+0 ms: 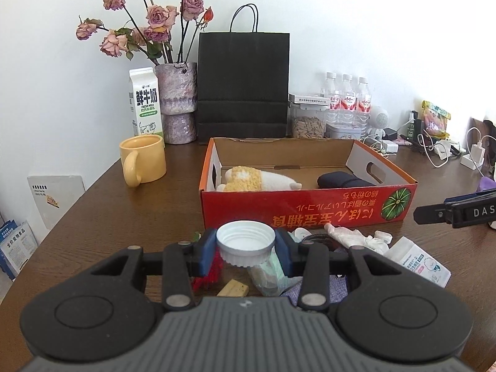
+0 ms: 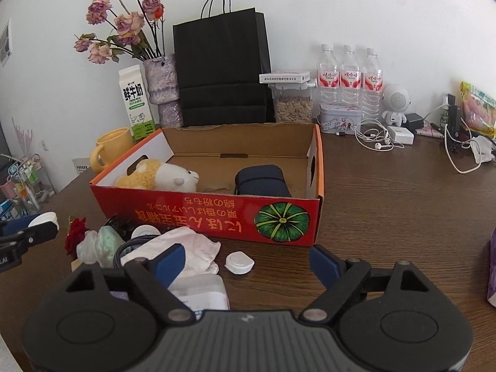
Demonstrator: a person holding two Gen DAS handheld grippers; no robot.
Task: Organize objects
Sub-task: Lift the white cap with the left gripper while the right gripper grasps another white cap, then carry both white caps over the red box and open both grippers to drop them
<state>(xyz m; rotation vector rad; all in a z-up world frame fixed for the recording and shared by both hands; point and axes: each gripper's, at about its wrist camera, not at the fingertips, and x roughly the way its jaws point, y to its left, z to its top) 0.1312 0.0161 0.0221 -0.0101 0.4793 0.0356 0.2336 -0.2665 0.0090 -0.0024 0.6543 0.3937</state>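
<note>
My left gripper (image 1: 245, 245) is shut on a white ribbed screw cap (image 1: 245, 238) and holds it above a pile of small clutter, in front of the red cardboard box (image 1: 294, 214). The box holds a plush toy (image 1: 257, 179) and a dark pouch (image 1: 344, 179). My right gripper (image 2: 246, 260) is open with nothing between its blue pads; below it on the table lies a small round white piece (image 2: 239, 263). To its left lie a crumpled white tissue (image 2: 192, 248), a wipes pack (image 2: 201, 294) and a red fabric rose (image 2: 76, 232). The cap (image 2: 43, 220) also shows at the right wrist view's left edge.
A yellow mug (image 1: 142, 162), a milk carton (image 1: 144, 102) and a vase of dried roses (image 1: 178, 102) stand at the back left. Behind the box are a black paper bag (image 1: 243, 83), a seed jar (image 1: 307, 121) and three water bottles (image 2: 348, 80). Cables and chargers (image 2: 378, 138) lie at the right.
</note>
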